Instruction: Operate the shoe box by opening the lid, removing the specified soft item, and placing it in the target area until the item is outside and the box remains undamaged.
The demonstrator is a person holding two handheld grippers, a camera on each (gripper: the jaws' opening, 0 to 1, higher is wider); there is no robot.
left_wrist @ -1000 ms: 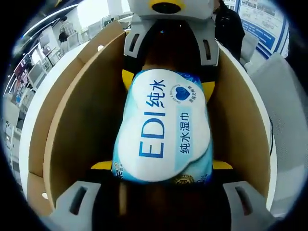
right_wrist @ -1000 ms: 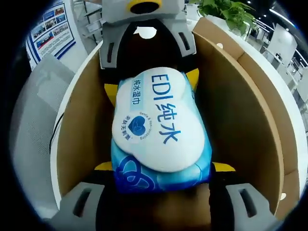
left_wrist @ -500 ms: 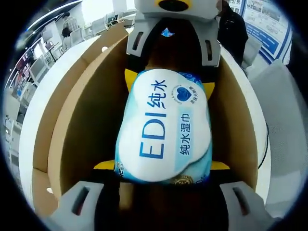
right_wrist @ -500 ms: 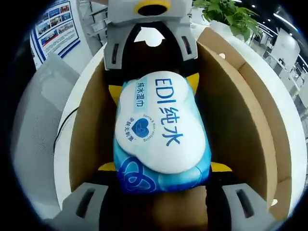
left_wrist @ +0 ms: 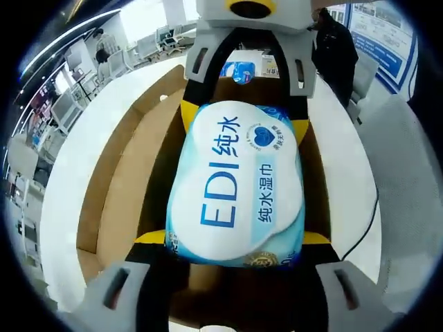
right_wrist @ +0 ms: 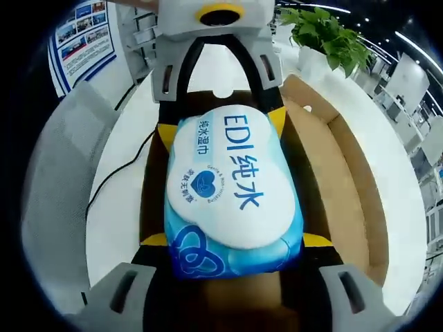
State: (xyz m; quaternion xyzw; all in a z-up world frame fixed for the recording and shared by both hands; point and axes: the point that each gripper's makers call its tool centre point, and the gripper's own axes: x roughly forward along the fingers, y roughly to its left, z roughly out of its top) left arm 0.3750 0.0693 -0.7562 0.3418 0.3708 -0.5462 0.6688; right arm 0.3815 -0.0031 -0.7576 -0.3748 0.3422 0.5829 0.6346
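Observation:
A blue and white wet wipes pack (left_wrist: 235, 187) marked "EDI" is held from both ends, above the open cardboard shoe box (left_wrist: 118, 187). My left gripper (left_wrist: 234, 238) is shut on its near end in the left gripper view, and the right gripper (left_wrist: 242, 119) clamps the far end. In the right gripper view the same pack (right_wrist: 232, 190) sits in my right gripper (right_wrist: 234, 240), with the left gripper (right_wrist: 220, 119) on the far end. The box (right_wrist: 346, 180) lies below the pack, its brown inside showing.
The box rests on a round white table (left_wrist: 76, 138). A black cable (right_wrist: 118, 173) runs over the table beside the box. A grey chair (right_wrist: 55, 159) stands at the table's edge, a potted plant (right_wrist: 325, 34) stands behind, and a person in dark clothes (left_wrist: 332, 34) is nearby.
Both grippers have raised the pack upward out of the box. The box walls, which rose around the pack before, now lie well below it, and more table shows.

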